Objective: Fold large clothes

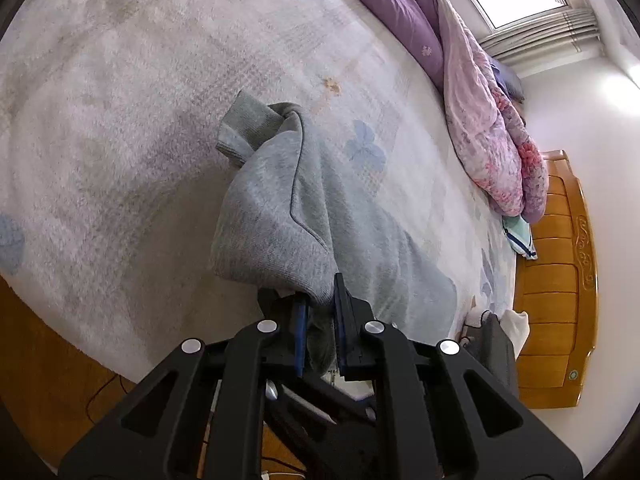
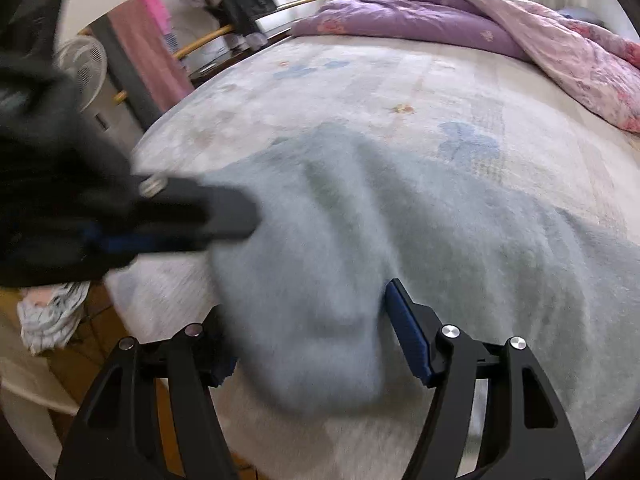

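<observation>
Grey sweatshirt (image 1: 276, 216) lifted over the bed (image 1: 120, 120).
Left claw (image 1: 319, 320) pinches its fabric; right claw (image 2: 312, 344) gapes wide around a blurred, seemingly loose fold.

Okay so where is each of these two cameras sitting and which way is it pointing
Left wrist: on the left gripper, looking along the bed toward the headboard; its fingers pinch the grey garment.
Right wrist: on the right gripper, jaws wide around the garment, facing the bed's far corner; the left gripper shows blurred.
Shared: garment, bed, purple quilt.
</observation>
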The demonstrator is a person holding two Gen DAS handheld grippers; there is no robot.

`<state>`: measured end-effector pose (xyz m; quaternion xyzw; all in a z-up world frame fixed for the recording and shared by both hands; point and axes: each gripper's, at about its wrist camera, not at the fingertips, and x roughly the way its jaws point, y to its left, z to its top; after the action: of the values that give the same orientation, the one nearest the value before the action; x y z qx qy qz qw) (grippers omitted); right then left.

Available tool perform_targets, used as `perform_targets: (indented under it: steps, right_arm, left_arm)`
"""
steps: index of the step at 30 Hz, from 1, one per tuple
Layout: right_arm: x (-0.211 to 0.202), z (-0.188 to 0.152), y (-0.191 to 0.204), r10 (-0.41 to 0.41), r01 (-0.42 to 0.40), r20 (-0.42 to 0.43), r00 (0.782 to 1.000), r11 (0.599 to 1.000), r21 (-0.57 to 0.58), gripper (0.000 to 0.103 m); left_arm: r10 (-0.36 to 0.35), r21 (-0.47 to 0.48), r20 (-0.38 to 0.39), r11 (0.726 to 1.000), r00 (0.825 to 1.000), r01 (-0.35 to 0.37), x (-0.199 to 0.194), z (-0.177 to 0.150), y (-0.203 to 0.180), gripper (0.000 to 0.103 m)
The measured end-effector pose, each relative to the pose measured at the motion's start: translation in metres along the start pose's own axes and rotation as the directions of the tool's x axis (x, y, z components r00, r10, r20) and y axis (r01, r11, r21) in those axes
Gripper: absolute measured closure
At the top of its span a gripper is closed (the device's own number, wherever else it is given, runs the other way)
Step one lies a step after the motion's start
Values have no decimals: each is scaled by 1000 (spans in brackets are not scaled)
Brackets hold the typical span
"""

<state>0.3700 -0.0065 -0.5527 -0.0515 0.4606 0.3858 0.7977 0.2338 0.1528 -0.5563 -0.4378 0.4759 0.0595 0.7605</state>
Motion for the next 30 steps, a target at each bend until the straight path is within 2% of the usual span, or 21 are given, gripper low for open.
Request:
perform_targets:
  steps: [1,2,3,5,6,8,10,12,14,15,17,18,20,23,24,25,27,28,30]
  right_arm:
    - [-1,1,-4,2,-2,10,1000,1000,18,45]
    - [1,4,-6,-1,1,6,1000,999,49,64]
    - [1,7,-9,7,-7,-1,1000,997,75,73]
    - [-3,12,-20,24,-23,-8,1000,989,148,85]
    - [-7,13,-26,42,-40,-5,999,982,186,88]
    - [-18,13,-46,101,-104,27,995,940,324,89]
    - [-34,10,-73,162,-187,94,982,860,474,89]
    - [-50,1,-98,205,-270,175,963,756,597,90]
    - [-68,-10,-123,221,-347,268,938,635,690,90]
    - [-76,-15,-131,221,-372,300,928,593,714,90]
    - [-97,-28,-152,192,-422,378,906,496,759,90]
    - [-105,-34,-160,179,-440,405,897,459,772,90]
    - [-125,-53,-181,125,-486,474,872,350,801,90]
    - [-145,-79,-206,48,-511,517,855,249,822,89]
    - [-151,-89,-215,13,-504,515,857,228,833,89]
    - [-154,-97,-223,-12,-492,506,863,210,845,89]
    - [-151,-114,-243,-34,-438,447,894,150,887,88]
    - [-147,-121,-252,-35,-399,407,913,137,907,88]
    - [-137,-134,-266,-38,-323,329,944,108,940,87]
  left_arm:
    - [5,-4,2,1000,1000,-5,0,0,-1,92]
    - [10,-1,0,1000,1000,-10,0,0,-2,92]
    - [10,6,-6,1000,1000,-10,1,1,-4,91]
    - [-20,29,0,999,1000,20,-3,0,-12,91]
    - [-33,53,17,998,999,32,-10,0,-19,91]
    - [-105,133,80,987,991,94,-31,-2,-39,90]
    - [-154,171,135,977,979,130,-49,-3,-52,84]
    - [-142,178,193,978,971,108,-60,-3,-59,81]
    - [-90,170,219,984,972,53,-58,-1,-62,81]
    - [-59,171,213,985,975,22,-52,-1,-63,81]
    - [66,179,154,979,986,-94,-27,0,-68,81]
    - [89,190,121,975,989,-111,-13,-2,-70,81]
    - [102,203,71,972,992,-115,10,-8,-77,78]
    - [117,236,8,965,993,-115,43,-22,-93,69]
    - [111,247,-8,963,994,-106,53,-27,-100,59]
    - [98,251,-34,964,995,-86,65,-33,-106,54]
    - [100,253,-67,964,993,-80,79,-42,-116,45]
    - [85,255,-115,965,990,-53,91,-48,-123,40]
    - [93,265,-141,963,986,-53,105,-57,-133,37]
